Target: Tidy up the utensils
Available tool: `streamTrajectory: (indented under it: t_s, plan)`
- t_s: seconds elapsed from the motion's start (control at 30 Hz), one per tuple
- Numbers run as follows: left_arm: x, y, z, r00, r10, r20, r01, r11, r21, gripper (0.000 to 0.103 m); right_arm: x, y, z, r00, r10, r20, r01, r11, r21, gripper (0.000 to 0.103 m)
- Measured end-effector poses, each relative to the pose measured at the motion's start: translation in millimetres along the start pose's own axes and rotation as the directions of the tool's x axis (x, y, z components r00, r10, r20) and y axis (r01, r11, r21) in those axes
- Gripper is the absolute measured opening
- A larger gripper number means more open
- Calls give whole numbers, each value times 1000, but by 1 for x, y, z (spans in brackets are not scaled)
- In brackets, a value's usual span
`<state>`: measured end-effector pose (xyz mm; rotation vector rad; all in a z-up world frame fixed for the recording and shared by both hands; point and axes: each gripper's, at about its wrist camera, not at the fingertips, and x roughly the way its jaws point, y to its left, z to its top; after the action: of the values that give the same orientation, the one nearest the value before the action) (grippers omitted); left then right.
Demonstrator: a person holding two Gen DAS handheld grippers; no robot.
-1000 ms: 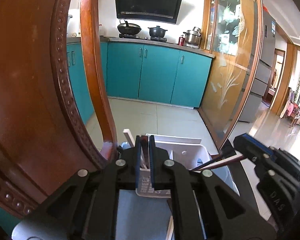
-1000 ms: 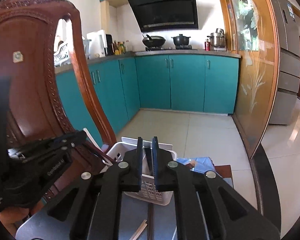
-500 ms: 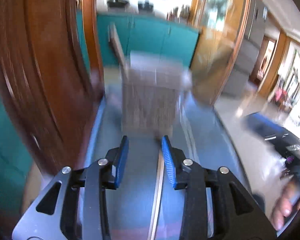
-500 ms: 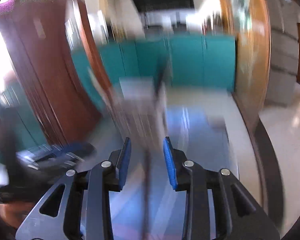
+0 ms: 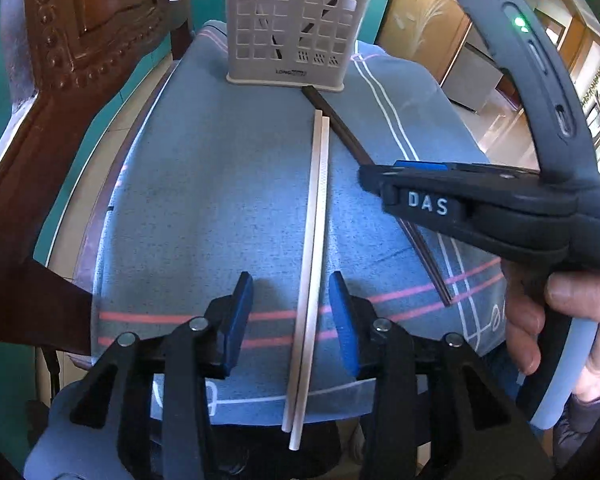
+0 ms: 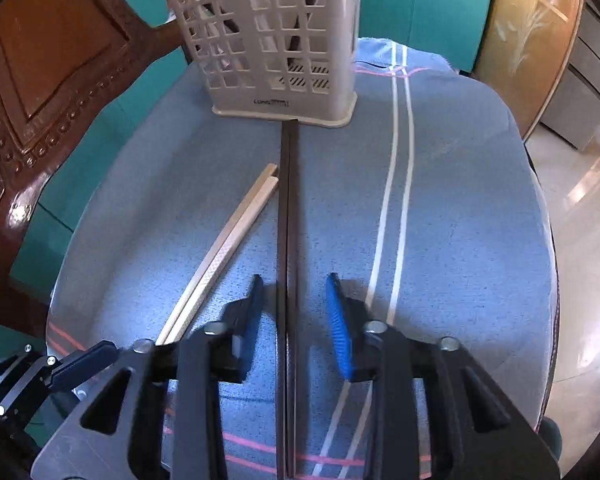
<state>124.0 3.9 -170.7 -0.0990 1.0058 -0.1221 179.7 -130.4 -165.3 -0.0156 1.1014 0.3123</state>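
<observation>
Left tool [image 5: 291,312]: jaws opening, pale chopsticks [image 5: 314,240] lying between them, pads clear. Right tool [image 6: 294,316]: jaws closing, dark chopsticks [image 6: 288,240] between them, pads not yet touching. Slotted utensil basket [image 6: 268,40] stands ahead of both tools on the cloth-covered table [image 6: 460,220].

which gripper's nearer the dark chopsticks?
Right. The right gripper straddles the dark chopsticks, jaws closing but pads not yet touching. The left gripper straddles the pale chopsticks beside them, jaws opening.
</observation>
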Motion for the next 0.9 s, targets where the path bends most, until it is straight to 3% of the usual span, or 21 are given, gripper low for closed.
streamTrajectory:
  t_s: [0.2,0.33,0.47,0.6,0.7,0.9]
  plan:
    - [1,1,5,1000,-5,-3,5,1000,-12,43,-20,-27,-12,999,32,-4,-31,991,129,11]
    - [3,0,9,1000,-8,-3,8,1000,-10,43,-43,-41,-22,995,73,65,-82,984,156,11]
    - [3,1,11,1000,-9,-3,9,1000,-19,45,-51,-45,-26,998,0,59,-8,991,133,12]
    - [0,3,13,1000,-9,2,9,1000,-28,48,-43,-54,-25,999,-22,48,13,986,167,14]
    - [1,2,13,1000,-6,-1,6,1000,-25,51,-27,-51,-23,999,-50,-13,52,991,127,19]
    - [5,0,12,1000,1,-13,-1,1000,-8,54,-20,-32,-23,998,-62,-12,62,996,58,25]
